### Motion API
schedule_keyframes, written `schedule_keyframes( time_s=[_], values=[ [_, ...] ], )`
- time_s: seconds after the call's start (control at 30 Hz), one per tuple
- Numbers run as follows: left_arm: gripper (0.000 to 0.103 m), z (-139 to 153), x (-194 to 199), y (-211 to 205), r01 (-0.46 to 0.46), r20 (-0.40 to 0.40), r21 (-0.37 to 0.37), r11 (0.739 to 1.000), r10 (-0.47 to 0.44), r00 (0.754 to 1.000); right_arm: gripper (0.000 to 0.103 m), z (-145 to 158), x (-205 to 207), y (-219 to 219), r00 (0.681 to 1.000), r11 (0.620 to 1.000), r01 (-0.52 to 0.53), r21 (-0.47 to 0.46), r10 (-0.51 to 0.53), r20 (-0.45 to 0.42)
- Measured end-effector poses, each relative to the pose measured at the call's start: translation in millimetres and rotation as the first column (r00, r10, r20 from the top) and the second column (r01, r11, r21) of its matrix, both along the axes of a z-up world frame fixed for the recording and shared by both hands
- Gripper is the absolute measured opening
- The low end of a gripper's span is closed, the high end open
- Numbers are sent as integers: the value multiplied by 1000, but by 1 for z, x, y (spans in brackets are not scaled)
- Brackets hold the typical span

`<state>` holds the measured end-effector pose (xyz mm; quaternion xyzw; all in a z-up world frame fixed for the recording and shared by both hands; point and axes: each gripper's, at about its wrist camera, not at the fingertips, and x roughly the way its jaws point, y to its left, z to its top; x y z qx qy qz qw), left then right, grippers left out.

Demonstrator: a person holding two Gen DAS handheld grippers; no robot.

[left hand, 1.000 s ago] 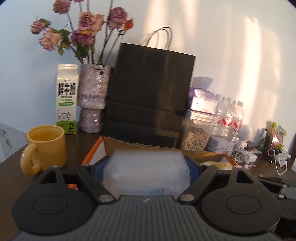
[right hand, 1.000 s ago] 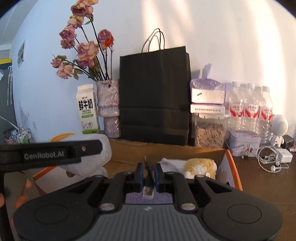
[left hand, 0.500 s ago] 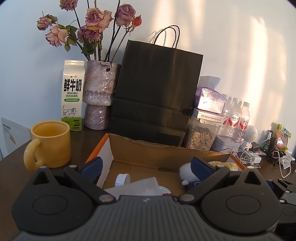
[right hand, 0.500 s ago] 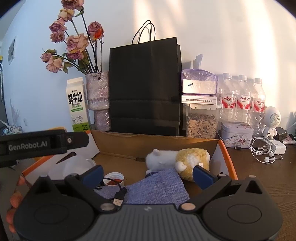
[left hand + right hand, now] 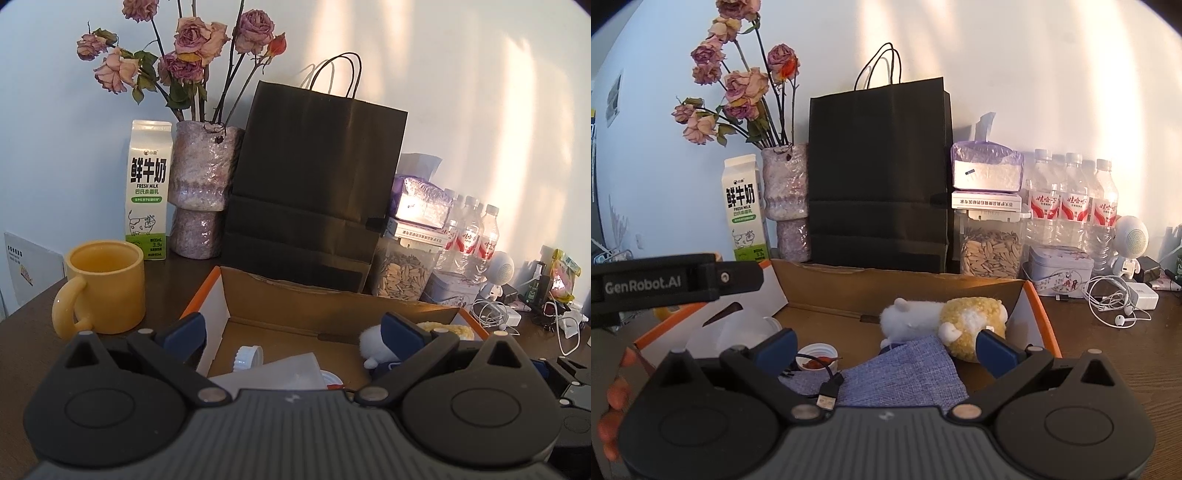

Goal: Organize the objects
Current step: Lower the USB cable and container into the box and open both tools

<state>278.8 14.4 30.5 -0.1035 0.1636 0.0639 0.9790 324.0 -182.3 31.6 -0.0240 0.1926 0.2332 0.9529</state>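
Note:
An open cardboard box [image 5: 332, 306] with orange edges sits in front of me; it also shows in the right wrist view [image 5: 886, 288]. Inside lie a translucent plastic container [image 5: 280, 373], a white cap [image 5: 247, 356], a plush sheep [image 5: 942, 321], a blue cloth [image 5: 905, 373], a black USB cable [image 5: 827, 391] and a lid with red residue [image 5: 816, 360]. My left gripper [image 5: 295, 332] is open and empty above the container. My right gripper [image 5: 886, 347] is open and empty above the cloth and cable.
A yellow mug [image 5: 103, 284], milk carton [image 5: 147, 188], vase of dried roses [image 5: 199, 184] and black paper bag [image 5: 314, 184] stand behind the box. A seed jar [image 5: 991, 247], water bottles [image 5: 1071, 199], a tin [image 5: 1060, 269] and earphones [image 5: 1115, 299] crowd the right.
My left gripper opened and let go of the plastic container, which now lies in the box. My right gripper opened and dropped the USB cable onto the cloth. Both pulled back slightly.

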Motion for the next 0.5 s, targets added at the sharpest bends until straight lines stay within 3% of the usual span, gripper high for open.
schedule_keyframes(
  time_s=[0.5],
  values=[
    [103, 3, -35, 1, -10, -6, 9, 1000, 10, 1000, 103, 7, -28, -8, 1000, 1000, 2, -7, -1, 29]
  ],
)
